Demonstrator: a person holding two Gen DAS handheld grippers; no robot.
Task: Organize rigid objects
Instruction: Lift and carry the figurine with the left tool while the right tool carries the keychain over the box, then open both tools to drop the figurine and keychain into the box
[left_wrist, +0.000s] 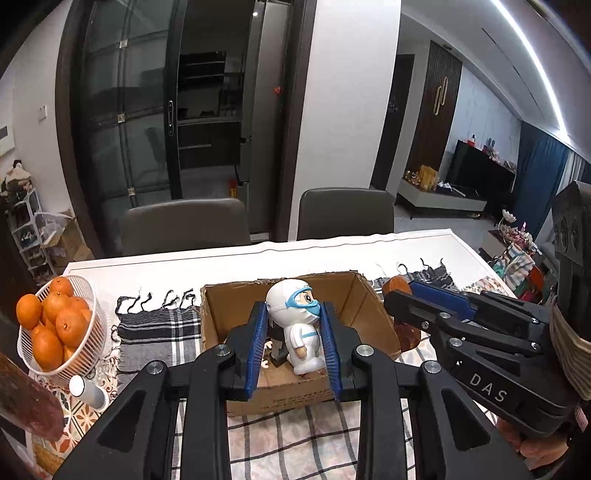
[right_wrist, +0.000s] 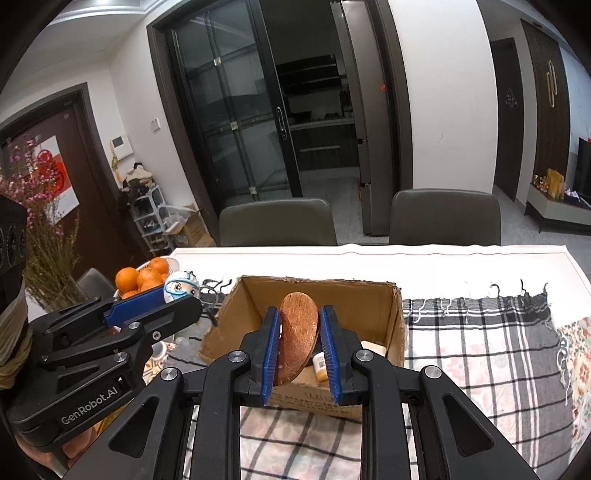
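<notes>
Two items are in hand at once, both held over or near the cardboard box (left_wrist: 295, 332), so the sorting looks partly done, not finished. Going left to right: a white basket of oranges (left_wrist: 55, 325) sits on the table's left end and seems no part of the job. Next, the left gripper (left_wrist: 291, 345) has its blue pads pressed against both sides of a white figurine (left_wrist: 295, 325), a masked, goggled character. The figurine stands upright, its long axis vertical, its face turned to the right in the left wrist view; it hangs just above or inside the box, and whether its feet touch the floor of the box cannot be told. A small dark item (left_wrist: 277, 347) lies behind it in the box.

Further right, the right gripper (right_wrist: 298, 349) is clamped on a reddish-brown wooden oval piece (right_wrist: 299, 336), held on edge with its long axis near vertical and leaning slightly, its rounded tip up. It hovers above the box's near wall. A small white bottle with an orange end (right_wrist: 319, 365) already lies inside, so some sorting is judged done; releasing both held pieces remains.
</notes>
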